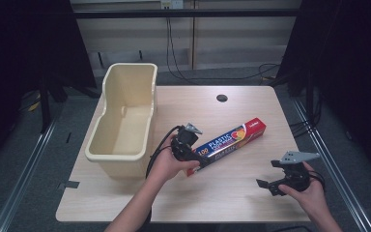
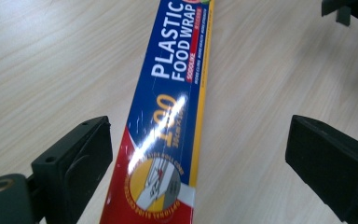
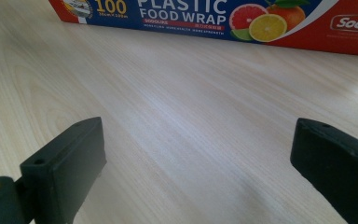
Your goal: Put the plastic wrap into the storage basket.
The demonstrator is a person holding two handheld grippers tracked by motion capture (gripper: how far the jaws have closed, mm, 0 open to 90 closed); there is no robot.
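1. A long blue-and-red box of plastic food wrap (image 1: 229, 141) lies flat on the light wooden table (image 1: 232, 193), slanting from near-left to far-right, roughly at the table's middle.
2. The left gripper (image 1: 193, 155), held in the person's left hand (image 1: 166, 166), sits at the near-left end of the box. In the left gripper view its jaws stand wide apart with the box (image 2: 168, 121) running between them; the left jaw is just beside the box edge, the right jaw well apart from it. Neither jaw visibly presses the box.
3. The right gripper (image 1: 270, 186), in the right hand (image 1: 309, 191), is near the table's near-right corner, well apart from the box. Its jaws are spread wide over bare wood, and the box's printed side (image 3: 214, 16) lies across the far side of the right gripper view.
4. A cream plastic tub (image 1: 123, 116) stands at the far-left part of the table, left of the box.
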